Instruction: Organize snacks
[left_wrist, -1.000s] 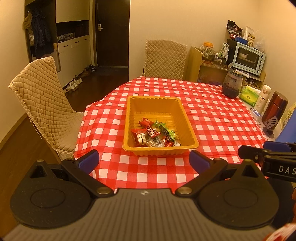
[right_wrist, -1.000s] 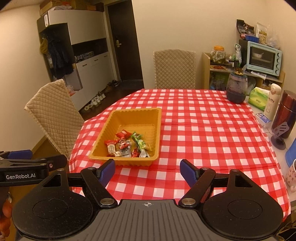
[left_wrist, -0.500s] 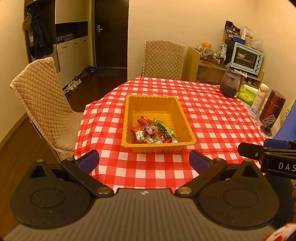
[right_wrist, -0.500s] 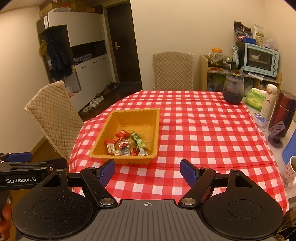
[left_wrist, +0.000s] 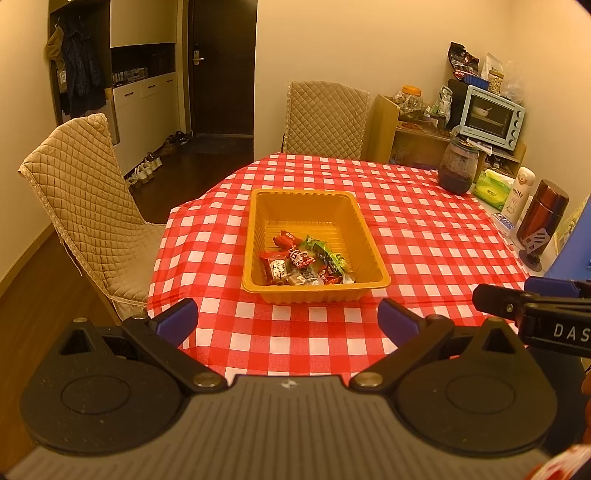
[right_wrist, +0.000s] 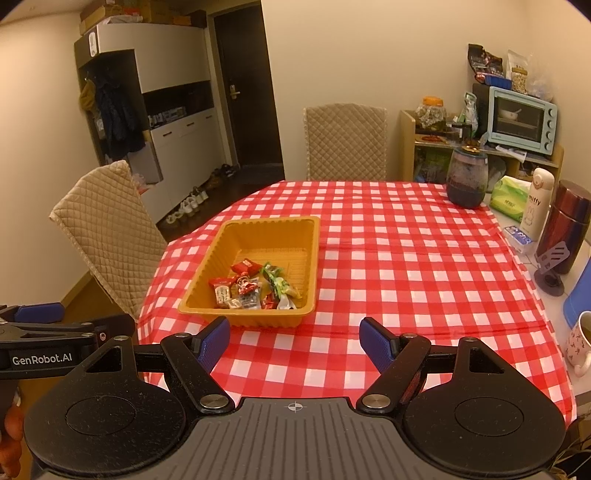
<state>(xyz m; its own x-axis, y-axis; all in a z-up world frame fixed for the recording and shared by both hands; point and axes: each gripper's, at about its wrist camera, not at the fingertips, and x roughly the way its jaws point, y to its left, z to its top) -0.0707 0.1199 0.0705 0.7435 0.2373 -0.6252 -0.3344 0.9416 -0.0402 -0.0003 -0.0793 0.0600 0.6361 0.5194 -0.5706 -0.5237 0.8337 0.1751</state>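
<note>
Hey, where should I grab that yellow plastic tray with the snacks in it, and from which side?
Grip the yellow plastic tray by its flared rim on the near short wall, coming from the table's near edge. That lip overhangs, and both open tools, left tool and right tool, already face it.

Dim warm amber indoor light, soft shadows, sharp focus, strong fisheye bending, dark vignetted corners

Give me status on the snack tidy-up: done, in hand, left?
Done: the snacks lie piled at the near end of the yellow tray, with none visible on the checkered tablecloth. In hand: nothing; left gripper and right gripper are both open, short of the tray. Left: probably nothing, unless the snacks need sorting inside the tray.
</note>
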